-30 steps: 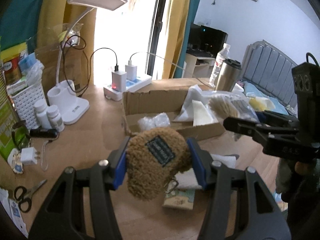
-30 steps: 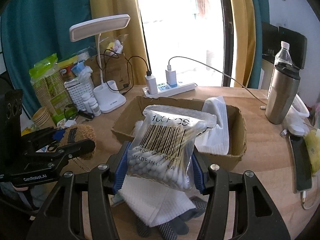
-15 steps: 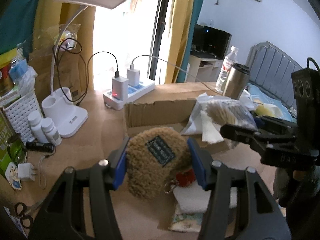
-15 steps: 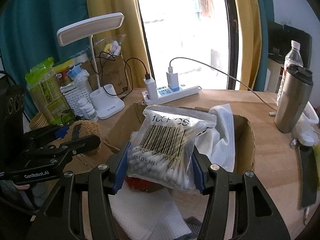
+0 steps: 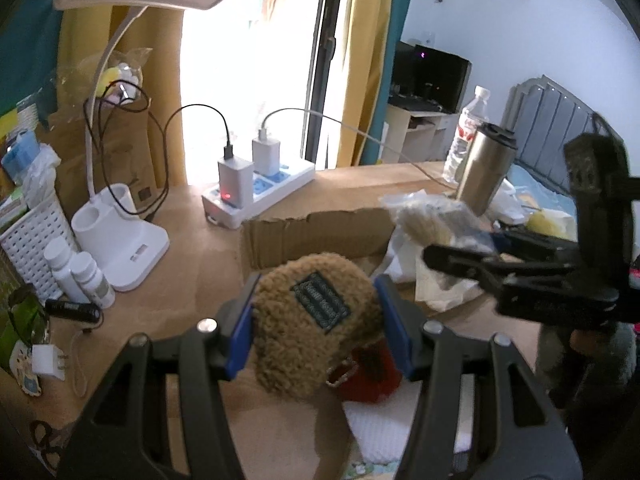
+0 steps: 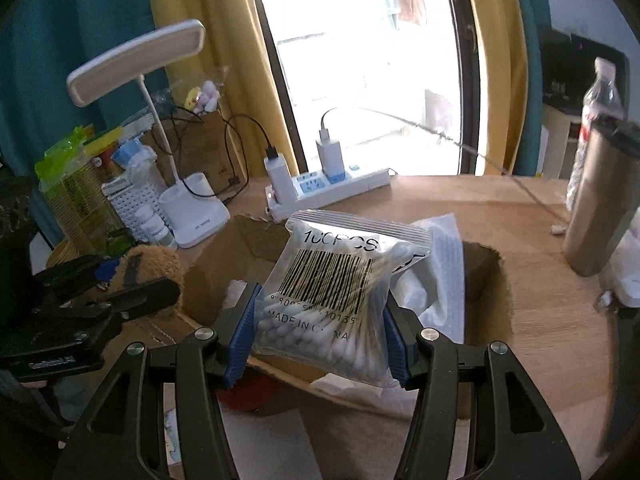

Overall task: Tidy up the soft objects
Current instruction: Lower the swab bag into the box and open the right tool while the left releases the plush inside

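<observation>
Cardboard box (image 6: 486, 280) on bench (image 6: 536, 216), white cloth (image 6: 440, 276) inside; swab bag (image 6: 344, 300) gripped by right claw (image 6: 318, 332), now nearer box; brown plush (image 5: 316, 320) clamped by left claw (image 5: 318, 328).

1. The left gripper (image 5: 316, 326) fills the lower middle of its own wrist view, black arms running up from the bottom edge to blue pads (image 5: 240, 338) that press both sides of a brown plush pouch (image 5: 316, 320)
2. The same left gripper (image 6: 100, 292) enters the right wrist view at the left edge, pointing right
3. The right gripper (image 6: 318, 332) sits low in the centre of its view, blue pads (image 6: 242, 340) clamping a clear bag of cotton swabs (image 6: 340, 292)
4. The right gripper (image 5: 500, 256) also shows at the right edge of the left wrist view, pointing left
</observation>
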